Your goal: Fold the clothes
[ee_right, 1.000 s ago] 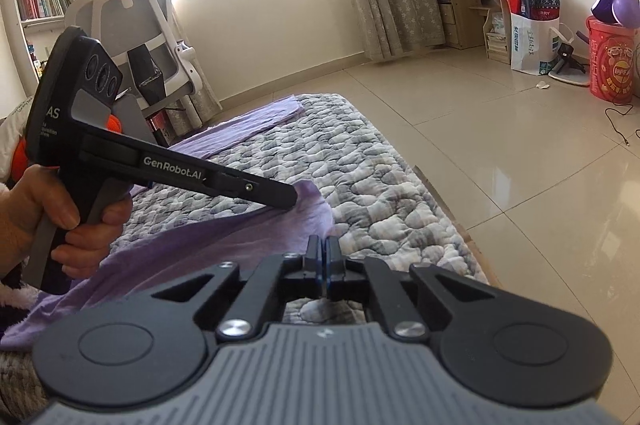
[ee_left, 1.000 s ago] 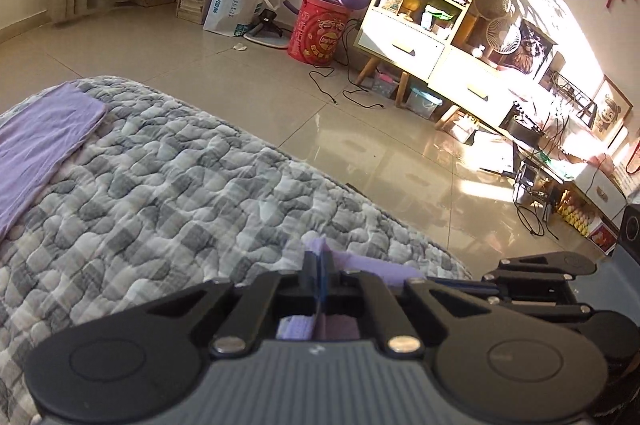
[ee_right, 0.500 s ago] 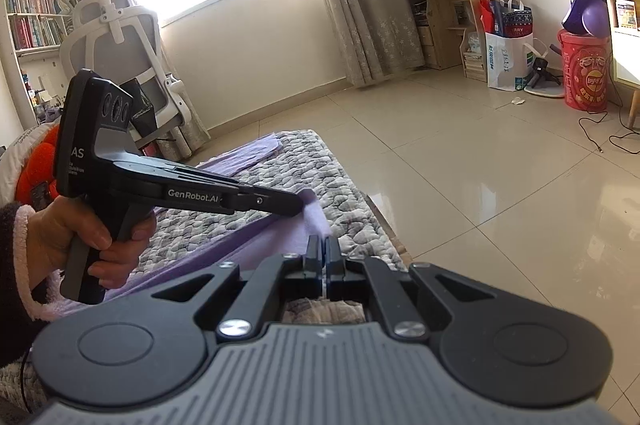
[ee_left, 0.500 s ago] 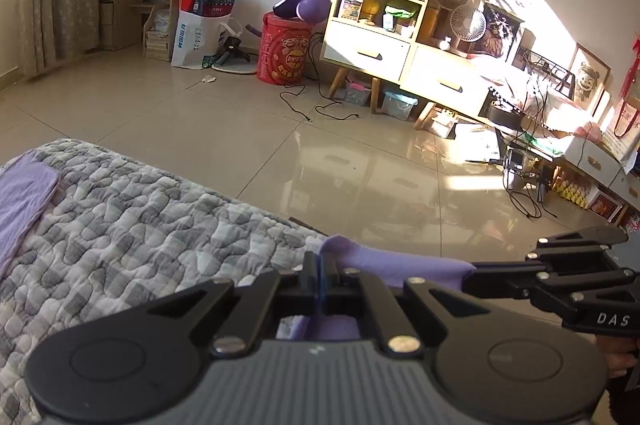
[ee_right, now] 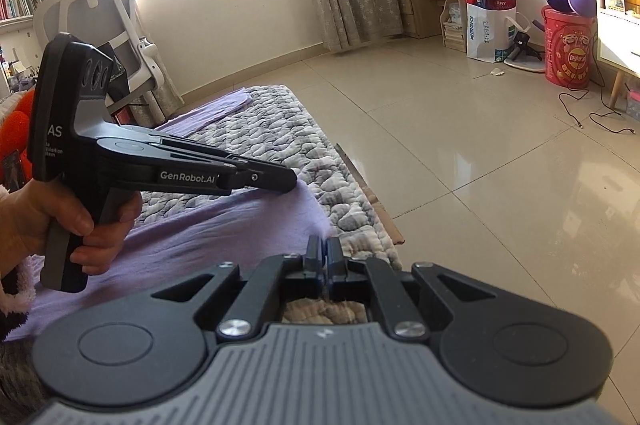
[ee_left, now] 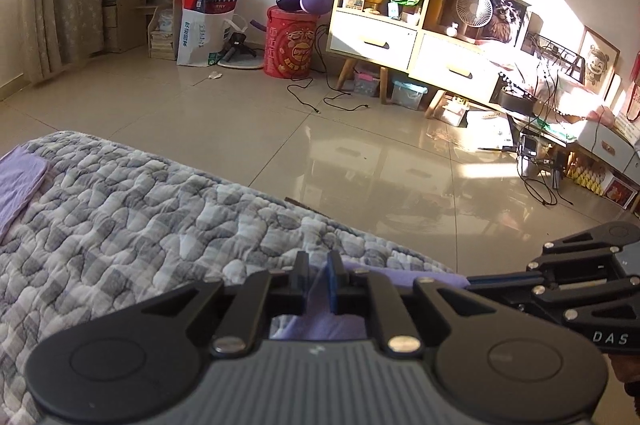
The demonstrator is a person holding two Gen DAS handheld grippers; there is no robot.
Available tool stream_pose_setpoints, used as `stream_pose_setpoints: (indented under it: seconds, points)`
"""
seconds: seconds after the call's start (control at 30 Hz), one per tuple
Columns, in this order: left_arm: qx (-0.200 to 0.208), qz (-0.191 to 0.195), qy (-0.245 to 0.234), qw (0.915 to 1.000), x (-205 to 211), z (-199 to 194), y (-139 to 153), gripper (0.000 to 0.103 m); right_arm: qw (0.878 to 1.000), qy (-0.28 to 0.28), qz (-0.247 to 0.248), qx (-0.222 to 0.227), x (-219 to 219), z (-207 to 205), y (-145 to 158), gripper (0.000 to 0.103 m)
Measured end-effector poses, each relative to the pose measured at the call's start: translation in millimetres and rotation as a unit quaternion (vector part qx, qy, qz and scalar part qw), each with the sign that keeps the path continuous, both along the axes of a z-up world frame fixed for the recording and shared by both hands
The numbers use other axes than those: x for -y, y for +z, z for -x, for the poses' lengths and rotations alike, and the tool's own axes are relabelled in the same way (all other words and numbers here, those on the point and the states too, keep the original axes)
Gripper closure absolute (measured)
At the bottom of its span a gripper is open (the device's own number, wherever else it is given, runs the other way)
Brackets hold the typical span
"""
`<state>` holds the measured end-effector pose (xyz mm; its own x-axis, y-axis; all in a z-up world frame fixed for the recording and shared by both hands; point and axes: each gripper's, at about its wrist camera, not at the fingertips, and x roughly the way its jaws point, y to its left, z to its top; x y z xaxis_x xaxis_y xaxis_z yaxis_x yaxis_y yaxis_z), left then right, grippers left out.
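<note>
A lilac garment (ee_right: 208,225) lies folded across the grey patterned quilt (ee_right: 256,129), near the bed's edge. My left gripper (ee_left: 318,265) points down at its folded edge (ee_left: 400,275); the jaws are opening, and a ridge of lilac cloth stands loosely in the gap. The right wrist view shows that left gripper (ee_right: 291,181) held by a hand (ee_right: 60,213), its tip resting on the cloth. My right gripper (ee_right: 324,249) is opening too, a narrow slit showing, with the cloth's corner just ahead of it. It (ee_left: 470,281) reaches in from the right in the left wrist view.
Beyond the quilt's edge (ee_left: 360,225) lies a glossy tiled floor (ee_left: 360,153). A far part of the lilac garment (ee_left: 18,181) lies at the quilt's left. A white office chair (ee_right: 104,17) stands behind the bed. A red bin (ee_left: 290,47) and wooden cabinets (ee_left: 400,37) line the far wall.
Both pairs of jaws, pressed together on the cloth before, now show a gap. The lifted lilac edge has come down onto the quilt.
</note>
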<state>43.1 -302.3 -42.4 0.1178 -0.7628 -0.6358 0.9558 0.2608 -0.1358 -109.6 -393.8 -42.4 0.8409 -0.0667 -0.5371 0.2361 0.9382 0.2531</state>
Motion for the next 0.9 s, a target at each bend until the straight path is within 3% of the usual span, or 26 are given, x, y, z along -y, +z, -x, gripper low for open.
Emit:
stream_pose_setpoints:
  seconds: [0.03, 0.1, 0.17, 0.3, 0.9]
  points:
    - [0.003, 0.004, 0.002, 1.0, -4, 1, 4, 0.069, 1.0, 0.0, 0.004, 0.001, -1, 0, 2, 0.09]
    - [0.009, 0.012, 0.006, 0.9999, -12, 1, 12, 0.061, 1.0, 0.0, 0.013, 0.003, -3, 1, 6, 0.09]
    - [0.016, 0.012, 0.015, 0.9997, -21, 1, 19, 0.059, 1.0, 0.001, 0.02, 0.005, -6, 1, 10, 0.088]
    - [0.029, 0.005, 0.039, 0.9988, -47, 0, 30, 0.052, 0.999, 0.009, 0.03, 0.009, -15, -1, 16, 0.07]
    - [0.035, 0.0, 0.109, 0.9935, -187, -1, 39, 0.044, 0.994, 0.098, 0.052, -0.005, -79, -35, 26, 0.068]
